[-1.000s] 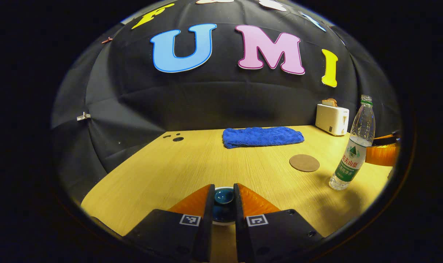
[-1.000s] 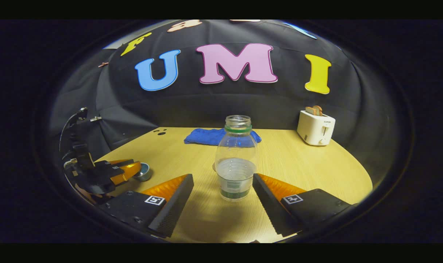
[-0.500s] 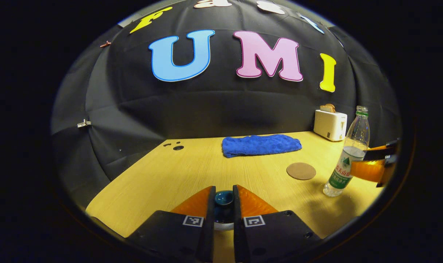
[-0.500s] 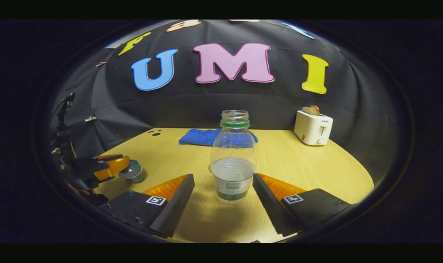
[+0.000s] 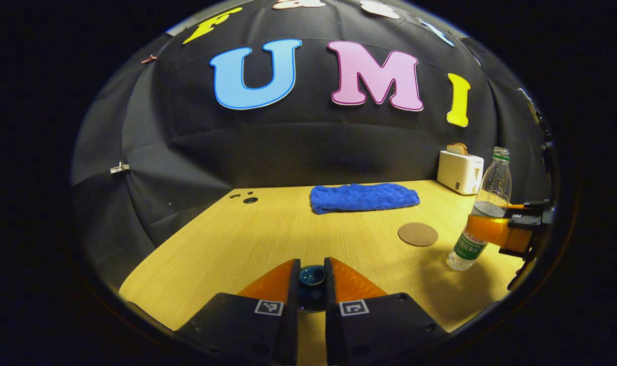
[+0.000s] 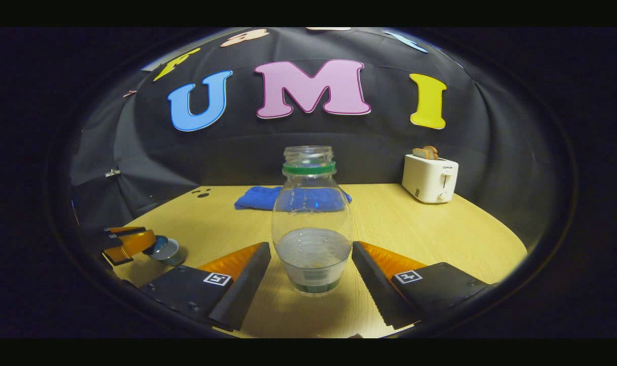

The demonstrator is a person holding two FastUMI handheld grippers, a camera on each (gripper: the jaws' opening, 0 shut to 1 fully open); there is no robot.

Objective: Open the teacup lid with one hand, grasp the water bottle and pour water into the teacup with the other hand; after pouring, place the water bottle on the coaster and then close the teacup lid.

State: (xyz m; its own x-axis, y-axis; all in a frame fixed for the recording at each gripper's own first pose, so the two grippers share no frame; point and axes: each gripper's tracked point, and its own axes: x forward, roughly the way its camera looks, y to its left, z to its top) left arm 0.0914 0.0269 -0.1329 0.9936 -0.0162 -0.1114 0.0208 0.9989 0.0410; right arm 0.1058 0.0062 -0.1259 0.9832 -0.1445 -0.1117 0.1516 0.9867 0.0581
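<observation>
The left gripper (image 5: 311,278) is clenching the lid (image 5: 311,276) between its jaws. The right gripper (image 6: 311,264) is sitting open, the bottle (image 6: 311,223) standing upright between its jaws, untouched. Beyond are lying a coaster (image 5: 418,234) and towel (image 5: 364,197).

right hand-held gripper (image 6: 311,264): advanced, fingers now flank water bottle (image 6: 311,229) | bottle: nearer, larger in right gripper view

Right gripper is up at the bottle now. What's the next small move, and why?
Probably shut the right gripper on the water bottle: it stands upright between the open fingers, not yet pinched, while the left gripper already pinches the teacup lid.
</observation>
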